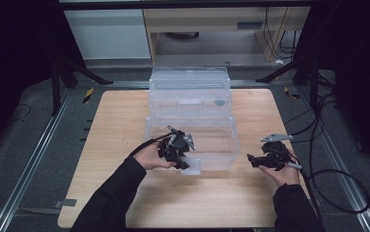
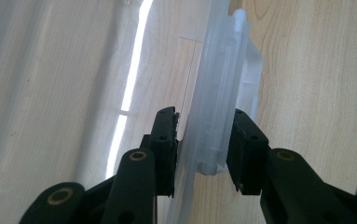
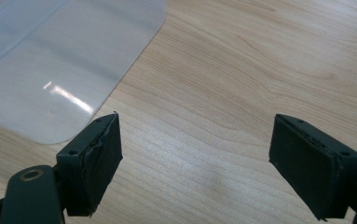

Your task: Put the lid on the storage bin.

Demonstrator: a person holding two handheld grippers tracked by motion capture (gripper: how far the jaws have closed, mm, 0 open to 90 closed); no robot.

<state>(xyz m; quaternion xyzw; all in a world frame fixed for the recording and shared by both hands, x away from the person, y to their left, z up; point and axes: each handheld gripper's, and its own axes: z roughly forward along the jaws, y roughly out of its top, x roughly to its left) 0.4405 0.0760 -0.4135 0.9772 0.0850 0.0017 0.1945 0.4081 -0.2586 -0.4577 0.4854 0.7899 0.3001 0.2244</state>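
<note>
a light wooden desk [image 1: 124, 140] carries two clear plastic boxes: a near box [image 1: 211, 145] toward the person and a far box [image 1: 190, 89] right behind it, the two touching or almost so as far as the high view allows.

the left gripper [image 1: 181, 157] sits at the front wall of the near box, held by the left hand [image 1: 149, 155] in a dark sleeve. in the left gripper view its jaws stand narrowly apart with the box's front rim [image 2: 218, 107] and its moulded latch piece between them; both pads press against the plastic, one inside the wall and one outside, so the left gripper [image 2: 203, 149] is clamped on that rim. the wooden top shows through the clear wall on one side and bare on the other.

the right gripper [image 1: 254, 160] hovers off the right side of the near box, near it but apart, held in the right hand [image 1: 284, 171], with a grey three-cornered plate on top and a black cable looping off to the right. in the right gripper view its jaws are spread wide with nothing between them, just wood grain below; the right gripper [image 3: 195, 158] touches nothing. a rounded corner of clear plastic [image 3: 64, 70] lies ahead of its left pad, probably the near box's base, though the view is too close to be sure.
</note>
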